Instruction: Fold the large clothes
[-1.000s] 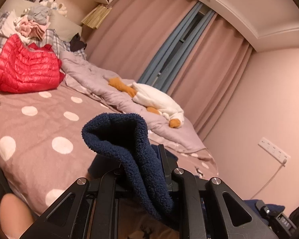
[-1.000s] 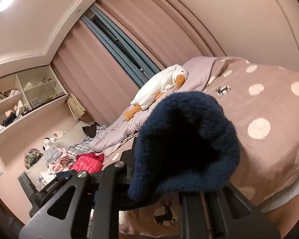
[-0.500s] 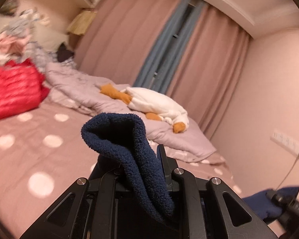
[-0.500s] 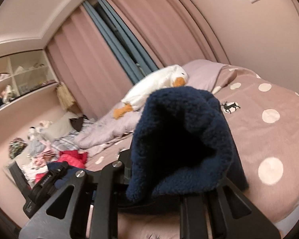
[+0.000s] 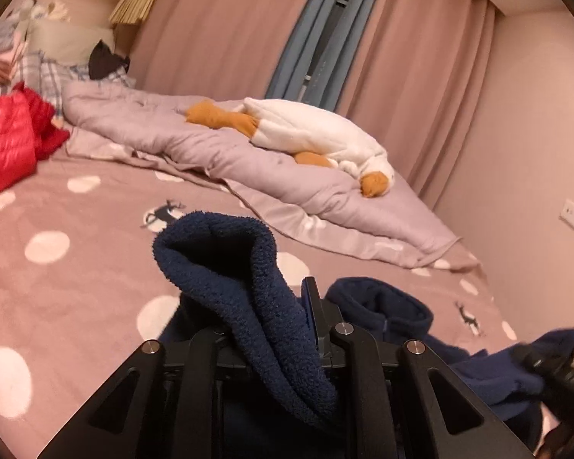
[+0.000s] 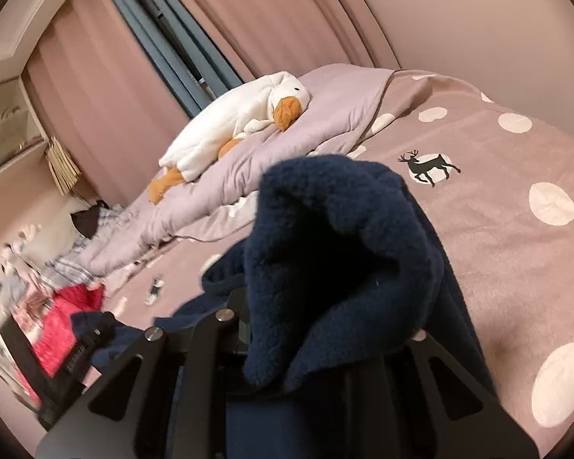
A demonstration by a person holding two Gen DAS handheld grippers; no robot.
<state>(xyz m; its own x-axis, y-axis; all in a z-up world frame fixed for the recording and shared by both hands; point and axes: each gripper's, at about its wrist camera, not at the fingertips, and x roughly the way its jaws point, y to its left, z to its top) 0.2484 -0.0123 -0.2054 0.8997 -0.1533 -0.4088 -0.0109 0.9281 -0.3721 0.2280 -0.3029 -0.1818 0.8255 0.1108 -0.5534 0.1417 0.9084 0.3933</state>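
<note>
**Navy fleece held at two corners over the bed**

While the red puffer jacket (image 5: 4, 145) sits at the far left of the dotted bedspread (image 5: 57, 290), the left gripper (image 5: 271, 338) is pressed together on a fold of the navy fleece garment (image 5: 233, 290), which bulges up between its fingers. Further right, the fleece collar lies on the spread, near the crumpled lilac duvet (image 5: 218, 153) and the plush goose (image 5: 325, 137). At the right edge the right gripper (image 6: 321, 344) pinches another bunched part of the same garment, though its jaws are opening with the cloth still between them.

I judge the fleece thick, soft and limp: light enough to lift, but it sags and bunches, and its pile should give good friction. Corners or the hem seam look the best places to hold, so it spreads flat.

No brand or label can be read; faint lettering on the left gripper's body, seen from the right wrist, is too blurred. The spread shows only deer prints.
</note>
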